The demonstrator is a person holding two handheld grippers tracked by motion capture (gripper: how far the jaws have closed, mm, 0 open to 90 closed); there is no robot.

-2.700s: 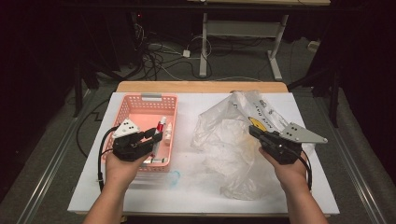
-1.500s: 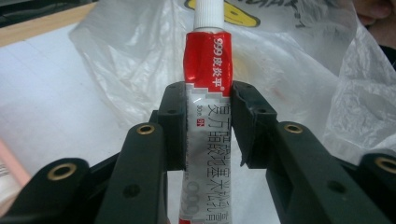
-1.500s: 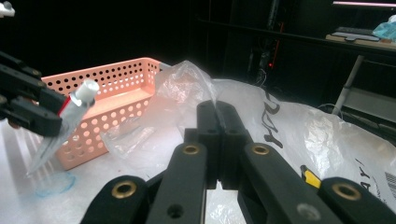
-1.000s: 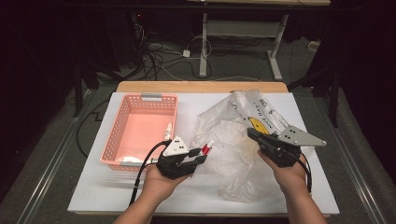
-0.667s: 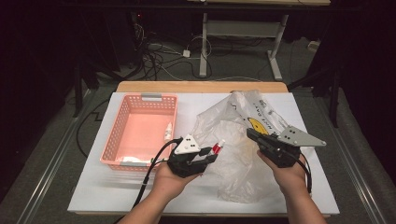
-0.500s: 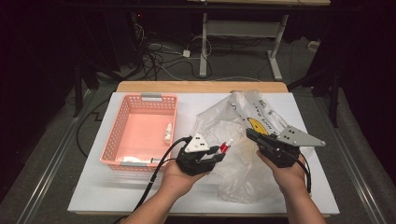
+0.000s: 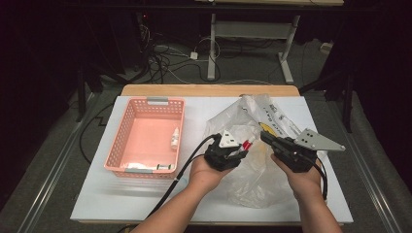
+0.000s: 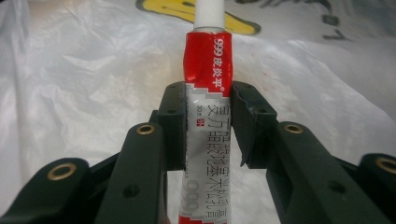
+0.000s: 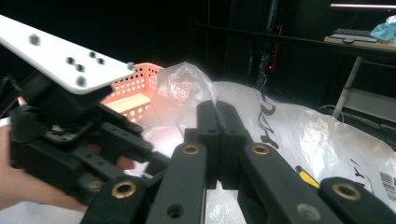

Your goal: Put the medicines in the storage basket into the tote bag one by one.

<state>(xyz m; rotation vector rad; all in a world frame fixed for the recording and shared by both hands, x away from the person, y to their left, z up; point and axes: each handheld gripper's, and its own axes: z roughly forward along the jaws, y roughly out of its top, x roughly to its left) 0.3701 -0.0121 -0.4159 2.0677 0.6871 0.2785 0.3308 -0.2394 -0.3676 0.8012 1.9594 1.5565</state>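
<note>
A red and white ointment tube (image 8: 208, 93) with a white cap stands between the jaws of my left gripper (image 8: 208, 122), which is shut on its middle. In the high view that gripper (image 7: 241, 147) holds the tube (image 7: 248, 143) over the clear plastic bag (image 7: 252, 179), at the table's centre. My right gripper (image 7: 265, 137) faces it from the right. Its jaws (image 9: 217, 112) are shut on a fold of the bag's film (image 9: 187, 79), which rises above them. The bag (image 8: 84, 84) lies crumpled under the tube.
A pink basket (image 7: 124, 131) sits on the left of the white table. It holds a small white bottle (image 7: 175, 138) and a flat pack (image 7: 145, 166) against its front wall. The bag's printed end (image 7: 272, 114) reaches toward the table's far edge.
My left gripper has carried the tube from the pink basket rightward to the bag, close to the right gripper. The right gripper has kept its hold on the bag and barely moved.
</note>
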